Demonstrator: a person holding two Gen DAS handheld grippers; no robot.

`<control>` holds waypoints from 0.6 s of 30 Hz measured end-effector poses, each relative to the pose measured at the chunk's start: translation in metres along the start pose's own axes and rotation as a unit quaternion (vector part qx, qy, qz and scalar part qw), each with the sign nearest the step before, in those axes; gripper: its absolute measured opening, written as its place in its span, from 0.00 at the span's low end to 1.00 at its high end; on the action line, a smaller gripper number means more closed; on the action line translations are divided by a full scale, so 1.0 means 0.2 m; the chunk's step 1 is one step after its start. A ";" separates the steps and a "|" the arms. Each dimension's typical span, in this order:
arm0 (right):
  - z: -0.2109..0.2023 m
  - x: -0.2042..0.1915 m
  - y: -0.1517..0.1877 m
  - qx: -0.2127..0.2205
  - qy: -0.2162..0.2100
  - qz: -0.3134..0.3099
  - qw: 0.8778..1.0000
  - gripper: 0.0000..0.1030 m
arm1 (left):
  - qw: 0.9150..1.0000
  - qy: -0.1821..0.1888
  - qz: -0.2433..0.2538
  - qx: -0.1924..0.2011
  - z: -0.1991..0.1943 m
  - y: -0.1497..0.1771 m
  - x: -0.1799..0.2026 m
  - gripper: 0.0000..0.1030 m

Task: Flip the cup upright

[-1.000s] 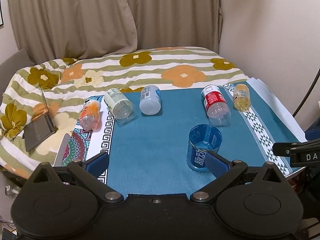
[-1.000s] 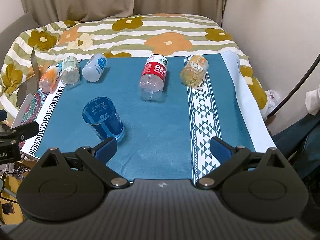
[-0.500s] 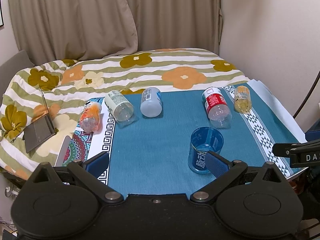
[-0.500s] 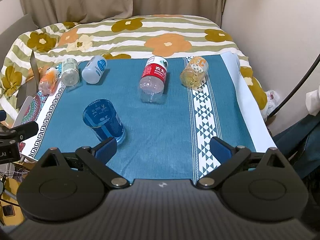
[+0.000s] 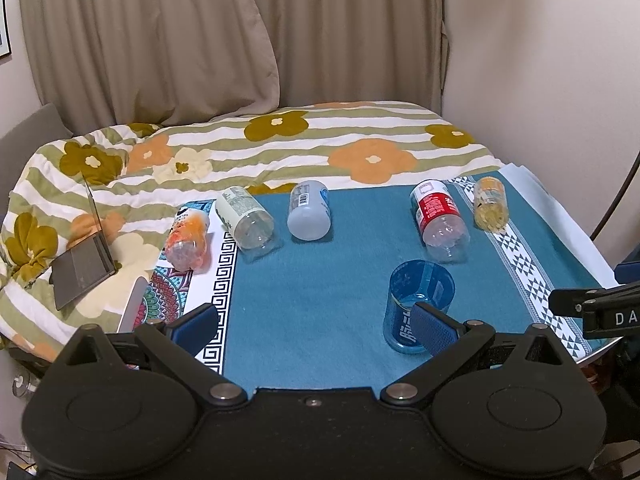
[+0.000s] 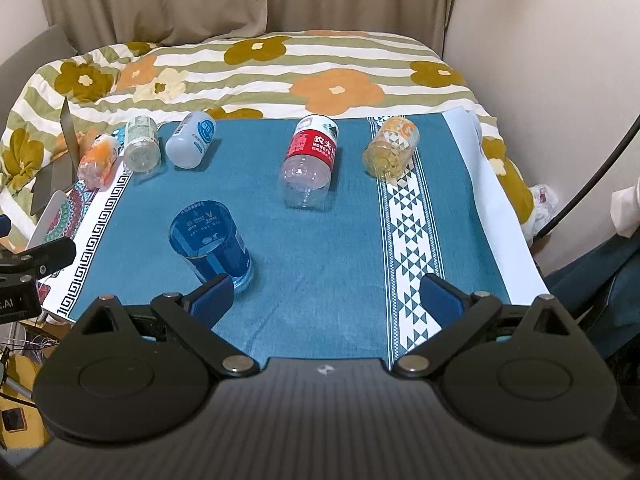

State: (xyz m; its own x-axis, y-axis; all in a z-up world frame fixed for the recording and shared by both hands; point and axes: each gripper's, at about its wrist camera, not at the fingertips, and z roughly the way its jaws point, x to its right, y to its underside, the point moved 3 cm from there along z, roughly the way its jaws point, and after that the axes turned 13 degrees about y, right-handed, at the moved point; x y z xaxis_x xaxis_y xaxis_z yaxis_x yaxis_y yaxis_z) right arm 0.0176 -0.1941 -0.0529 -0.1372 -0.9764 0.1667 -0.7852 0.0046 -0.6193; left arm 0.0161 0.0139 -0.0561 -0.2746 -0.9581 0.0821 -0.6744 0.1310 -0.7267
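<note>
A translucent blue cup (image 5: 418, 300) stands on the teal cloth, flat base facing up, mouth down; it also shows in the right wrist view (image 6: 210, 246). My left gripper (image 5: 314, 330) is open and empty, its right finger (image 5: 434, 328) in front of the cup's lower side. My right gripper (image 6: 326, 300) is open and empty, its left finger (image 6: 210, 298) just in front of the cup's bottom edge.
Several plastic bottles lie on their sides across the back of the cloth: an orange one (image 5: 186, 238), a clear one (image 5: 248, 222), a pale blue one (image 5: 309, 210), a red-labelled one (image 5: 438, 220) and a yellow one (image 5: 490, 204). A laptop (image 5: 86, 256) sits left on the flowered bedspread.
Both grippers have drawn back and up a little from the table, so the cup and bottles sit lower and farther in view. The cup has not moved.
</note>
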 end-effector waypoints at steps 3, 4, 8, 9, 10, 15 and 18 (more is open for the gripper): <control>0.00 -0.01 0.00 0.000 0.000 0.000 1.000 1.00 | 1.000 0.000 0.001 0.001 0.00 0.00 0.00 1.00; 0.00 -0.01 0.00 0.000 0.000 0.000 1.000 1.00 | 1.000 0.000 0.002 0.002 0.00 0.00 0.00 1.00; 0.00 -0.01 0.00 0.000 0.001 0.000 1.000 1.00 | 1.000 0.001 0.005 0.004 -0.01 0.00 0.00 1.00; 0.00 -0.01 -0.01 0.001 0.001 0.001 1.000 1.00 | 1.000 0.001 0.005 0.005 -0.01 0.00 -0.01 1.00; 0.00 0.00 0.00 0.001 0.001 0.000 1.000 1.00 | 1.000 0.002 0.004 0.005 -0.01 0.00 -0.01 1.00; -0.01 -0.02 -0.02 0.003 0.007 0.000 1.000 1.00 | 1.000 -0.005 0.003 0.012 -0.01 -0.01 -0.02 1.00; 0.00 -0.03 -0.02 0.003 0.007 0.002 1.000 1.00 | 1.000 -0.011 0.004 0.012 -0.01 -0.02 -0.02 1.00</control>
State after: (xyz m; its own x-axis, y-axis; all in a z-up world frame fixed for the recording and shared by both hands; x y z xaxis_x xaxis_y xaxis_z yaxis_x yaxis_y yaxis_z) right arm 0.0216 -0.1889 -0.0505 -0.1485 -0.9733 0.1752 -0.7810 0.0068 -0.6245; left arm 0.0192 0.0182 -0.0525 -0.2645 -0.9624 0.0625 -0.6560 0.1321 -0.7431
